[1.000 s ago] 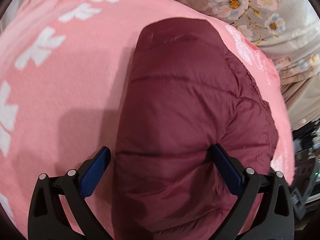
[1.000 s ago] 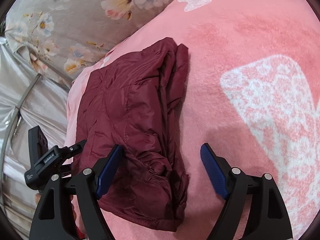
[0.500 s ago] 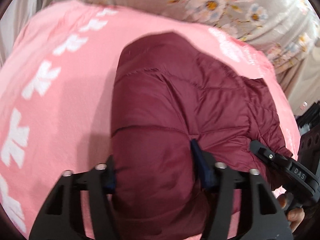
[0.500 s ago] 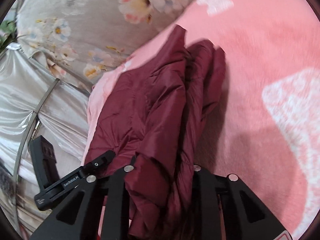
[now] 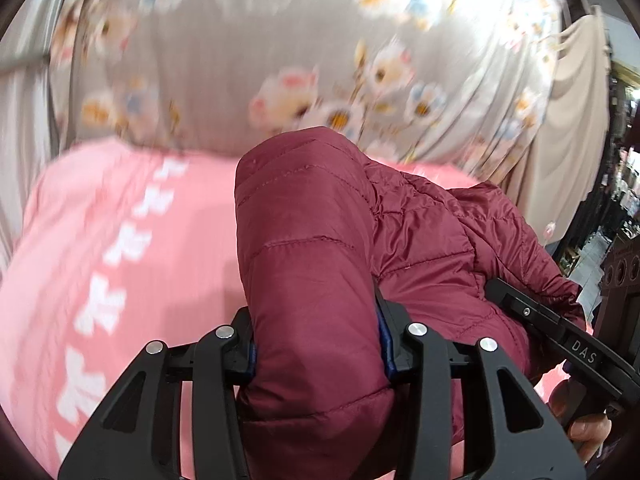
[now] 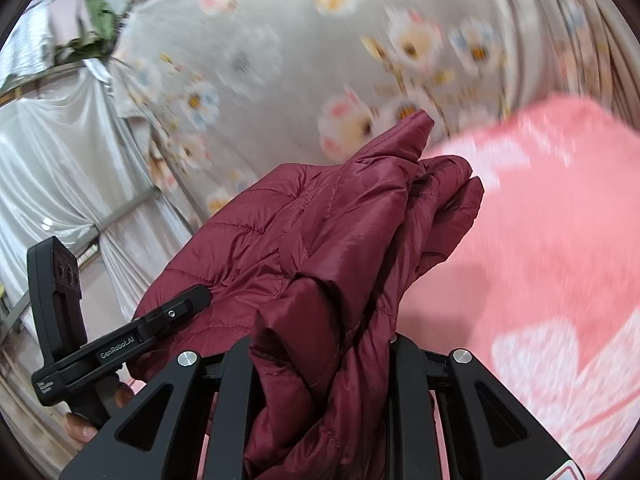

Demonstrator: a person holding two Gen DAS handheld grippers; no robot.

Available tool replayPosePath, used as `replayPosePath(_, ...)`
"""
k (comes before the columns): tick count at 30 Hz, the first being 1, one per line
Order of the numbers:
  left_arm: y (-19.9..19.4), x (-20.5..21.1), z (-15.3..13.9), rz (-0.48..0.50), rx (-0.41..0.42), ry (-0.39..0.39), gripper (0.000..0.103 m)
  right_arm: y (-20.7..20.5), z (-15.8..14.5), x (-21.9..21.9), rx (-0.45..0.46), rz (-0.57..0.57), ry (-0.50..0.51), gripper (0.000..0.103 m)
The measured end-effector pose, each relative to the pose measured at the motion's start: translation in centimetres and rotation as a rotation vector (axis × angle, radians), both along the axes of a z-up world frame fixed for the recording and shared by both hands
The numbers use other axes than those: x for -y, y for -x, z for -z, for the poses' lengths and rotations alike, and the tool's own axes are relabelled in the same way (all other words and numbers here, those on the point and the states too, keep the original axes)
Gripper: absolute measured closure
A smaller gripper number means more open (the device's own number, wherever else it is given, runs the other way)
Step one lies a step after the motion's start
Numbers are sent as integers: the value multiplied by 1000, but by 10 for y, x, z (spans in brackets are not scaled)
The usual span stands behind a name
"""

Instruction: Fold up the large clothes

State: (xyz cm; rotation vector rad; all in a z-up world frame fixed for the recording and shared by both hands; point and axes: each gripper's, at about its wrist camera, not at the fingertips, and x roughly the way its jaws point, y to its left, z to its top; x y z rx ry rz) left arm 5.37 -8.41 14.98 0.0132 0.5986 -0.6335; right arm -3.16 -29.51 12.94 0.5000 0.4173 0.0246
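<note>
Maroon quilted nylon fills the space between the fingers of both grippers: a puffer jacket [image 5: 304,248] is clamped at two places and held above a pink blanket [image 5: 120,240]. In the left wrist view, a thick padded fold of the jacket is pinched between the blue pads [image 5: 383,336] of the left gripper [image 5: 316,344], whose jaws have just been closing on it; the fold bulges out ahead of the fingertips and hangs down behind them. To the right of these fingers, the rest of the jacket is seen running across to the right gripper [image 5: 560,340], with part of a hand [image 5: 580,420] visible on its handle.

In the right wrist view, a bunched, creased edge of the same jacket [image 6: 340,240] is squeezed between the fingers of the right gripper [image 6: 320,360], its jaws brought close together around the cloth. Ahead of the fingertips the jacket is seen rising to a point. To the left of the fingers, the left gripper [image 6: 132,340] is seen gripping the jacket. Beyond both pairs of fingers a grey flowered curtain [image 6: 280,60] is hung, blurred. The blanket [image 6: 540,240] is spread to the right of the right fingers.
</note>
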Motion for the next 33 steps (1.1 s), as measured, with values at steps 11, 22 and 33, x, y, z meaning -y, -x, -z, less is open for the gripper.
replayPosePath(11,6,-18,-110,10,347,77,62,-16,-122,-27,269,-32,170,85)
replayPosePath(22,-43,-62,-118,-53,489,105,61,-87,-139,-66,324,-114,260,85)
replayPosePath(33,-172,-57,11,-94,318,24,61,-220,-14,-72,83,-144,251,85)
